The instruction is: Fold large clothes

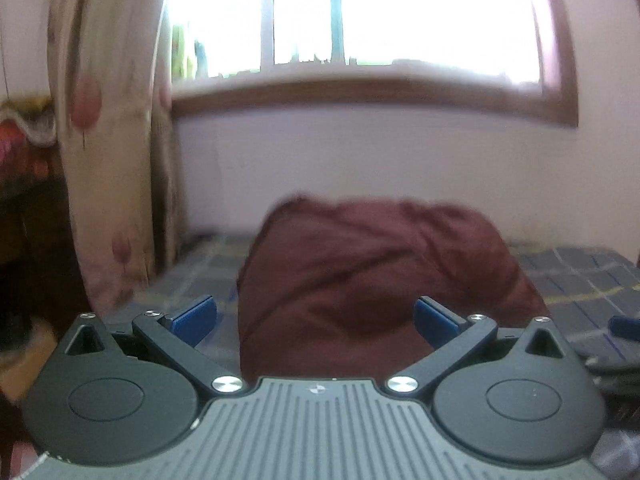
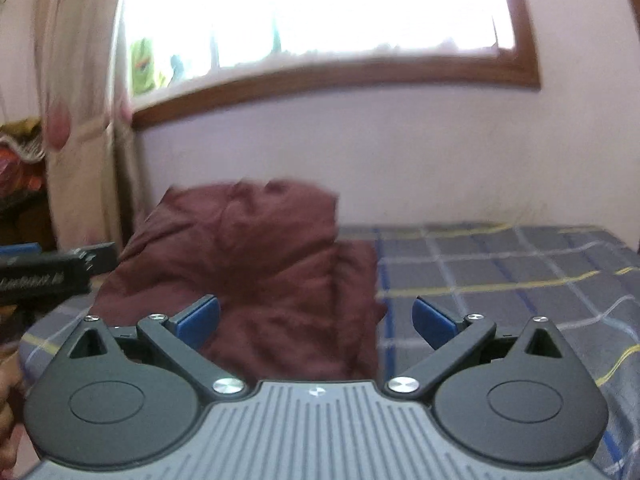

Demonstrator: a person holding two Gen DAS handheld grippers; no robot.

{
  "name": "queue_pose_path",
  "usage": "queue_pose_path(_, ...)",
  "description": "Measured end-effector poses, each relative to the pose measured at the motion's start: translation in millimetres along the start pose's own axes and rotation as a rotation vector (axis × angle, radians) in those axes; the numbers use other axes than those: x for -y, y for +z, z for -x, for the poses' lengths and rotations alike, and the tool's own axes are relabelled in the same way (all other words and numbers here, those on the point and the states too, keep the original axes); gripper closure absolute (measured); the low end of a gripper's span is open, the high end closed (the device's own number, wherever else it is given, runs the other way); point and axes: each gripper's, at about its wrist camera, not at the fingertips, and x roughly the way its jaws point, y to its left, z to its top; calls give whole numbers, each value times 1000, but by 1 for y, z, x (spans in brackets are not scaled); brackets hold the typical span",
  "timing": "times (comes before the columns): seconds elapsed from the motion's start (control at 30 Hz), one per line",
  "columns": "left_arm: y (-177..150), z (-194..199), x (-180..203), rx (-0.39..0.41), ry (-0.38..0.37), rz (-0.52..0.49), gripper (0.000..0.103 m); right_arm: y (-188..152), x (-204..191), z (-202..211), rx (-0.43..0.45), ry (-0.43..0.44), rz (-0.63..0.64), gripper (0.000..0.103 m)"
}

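Nearest the lens in the left wrist view, the left gripper (image 1: 315, 320) had its blue-padded fingers spread wide with nothing between the pads; the maroon garment (image 1: 360, 280) showed in the gap beyond them, but whether the tips touched the cloth could not be told through the blur. In the right wrist view the right gripper (image 2: 316, 320) was likewise spread wide and held nothing, its left pad in front of the garment (image 2: 256, 264) and its right pad in front of the checked bedspread (image 2: 500, 276).

At the left edge of the right wrist view the body of the left gripper (image 2: 52, 270) reached in from the side, near the garment's left edge, and part of a hand (image 2: 8, 408) showed at the lower left corner.

The garment lay in a rumpled, bunched heap on the grey-blue bedspread (image 1: 580, 280) with its yellow and white lines. It sat towards the left part of the bed as the right wrist view showed it, its far end against or very near the wall.

Behind it rose the pale wall (image 1: 360, 152), to the left a cream curtain (image 1: 108, 140) with reddish motifs, and above a wood-framed window (image 1: 360, 20), washed out by daylight
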Motion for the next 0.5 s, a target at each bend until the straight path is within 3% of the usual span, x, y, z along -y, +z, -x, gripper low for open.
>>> queue_pose_path(0.17,-1,3,-5,-178,-59,25,0,-3,-13,14,-124,2,-27,0)
queue_pose_path(0.23,-4,7,-5,-209,-58,17,0,-3,-18,23,-139,28,-16,0)
queue_pose_path(0.37,-8,13,-5,-267,-50,13,0,-5,-34,20,-230,-41,80,0)
queue_pose_path(0.5,-15,12,-5,-312,-52,11,0,-13,-33,16,-274,-16,48,0)
